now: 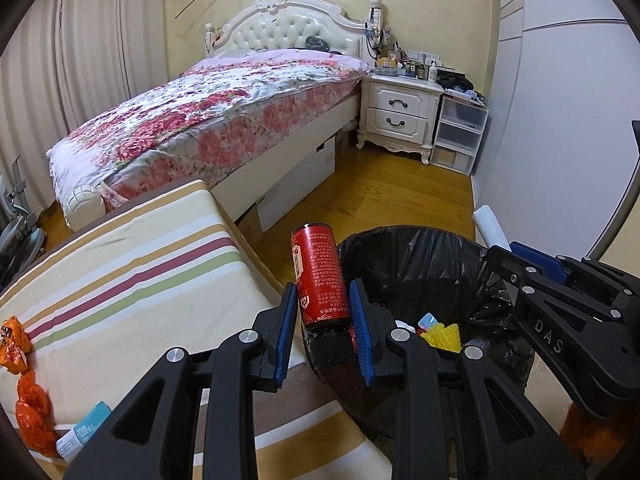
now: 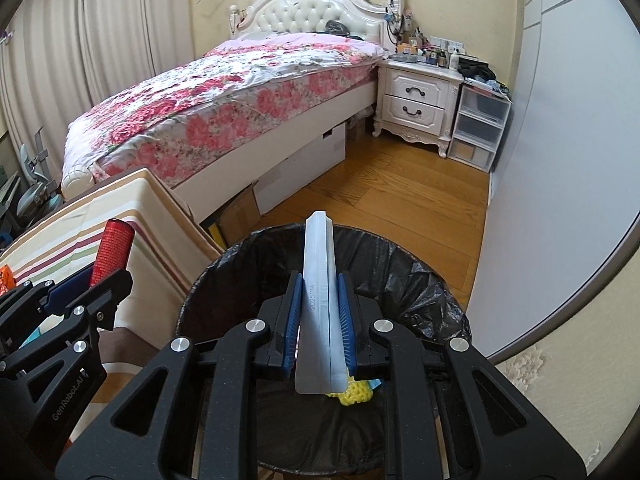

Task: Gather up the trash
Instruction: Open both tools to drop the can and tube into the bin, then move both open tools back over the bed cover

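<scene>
Left gripper [image 1: 323,312] has a red can [image 1: 320,276] clamped upright between its blue pads, right at the near rim of the black-lined trash bin [image 1: 420,264]. Right gripper [image 2: 319,320] pinches a flattened white tube [image 2: 318,304] over the bin opening. Yellow trash [image 1: 442,336] sits inside. Orange wrappers [image 1: 24,392] lie on the striped cushion [image 1: 132,280].

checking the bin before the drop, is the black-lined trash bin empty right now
No, a yellow knitted piece and other small bits of litter already lie at the bottom of the black-lined trash bin.
</scene>
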A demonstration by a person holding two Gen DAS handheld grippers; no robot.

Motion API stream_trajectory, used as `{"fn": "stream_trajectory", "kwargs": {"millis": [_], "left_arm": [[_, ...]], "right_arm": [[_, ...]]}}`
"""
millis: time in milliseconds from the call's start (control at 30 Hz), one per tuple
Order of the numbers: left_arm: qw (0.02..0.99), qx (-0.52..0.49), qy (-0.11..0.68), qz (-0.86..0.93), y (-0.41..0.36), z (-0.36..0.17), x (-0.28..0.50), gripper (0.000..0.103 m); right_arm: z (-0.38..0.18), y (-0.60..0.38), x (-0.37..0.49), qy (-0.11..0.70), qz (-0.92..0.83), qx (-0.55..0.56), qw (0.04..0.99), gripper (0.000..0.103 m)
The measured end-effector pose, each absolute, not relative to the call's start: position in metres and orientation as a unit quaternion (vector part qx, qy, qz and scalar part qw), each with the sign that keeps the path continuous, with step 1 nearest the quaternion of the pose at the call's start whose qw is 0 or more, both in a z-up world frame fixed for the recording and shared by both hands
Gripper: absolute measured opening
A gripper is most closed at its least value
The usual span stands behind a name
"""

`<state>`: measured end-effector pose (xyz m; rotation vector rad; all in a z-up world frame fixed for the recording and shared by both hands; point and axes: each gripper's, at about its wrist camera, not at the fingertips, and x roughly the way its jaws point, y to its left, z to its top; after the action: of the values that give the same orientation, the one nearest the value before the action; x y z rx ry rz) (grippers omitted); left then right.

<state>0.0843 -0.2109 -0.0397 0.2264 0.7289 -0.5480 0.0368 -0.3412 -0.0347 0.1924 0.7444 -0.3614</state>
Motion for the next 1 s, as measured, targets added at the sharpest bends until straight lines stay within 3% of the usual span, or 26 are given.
{"fn": "stream_trajectory", "kwargs": {"millis": [367, 467, 600, 1000], "left_arm": [[0.882, 0.126, 0.368, -0.266, -0.234, -0.053, 0.091, 0.03], [0.883, 0.119, 0.37, -0.262, -0.232, -0.053, 0.094, 0.05], [0.887, 0.11, 0.367, -0.258, -0.229, -0.05, 0.095, 0.065], [0.9, 0.093, 0.362, -0.223, -0.19, -0.038, 0.089, 0.071]], "right_arm": [[-0.043, -0.357, 0.037, 0.364, -0.188, 0.104, 0.906, 0.02], [-0.044, -0.356, 0.037, 0.361, -0.194, 0.099, 0.907, 0.04], [-0.042, -0.355, 0.036, 0.358, -0.202, 0.094, 0.907, 0.043], [-0.032, -0.341, 0.032, 0.35, -0.194, 0.093, 0.912, 0.058]]}}
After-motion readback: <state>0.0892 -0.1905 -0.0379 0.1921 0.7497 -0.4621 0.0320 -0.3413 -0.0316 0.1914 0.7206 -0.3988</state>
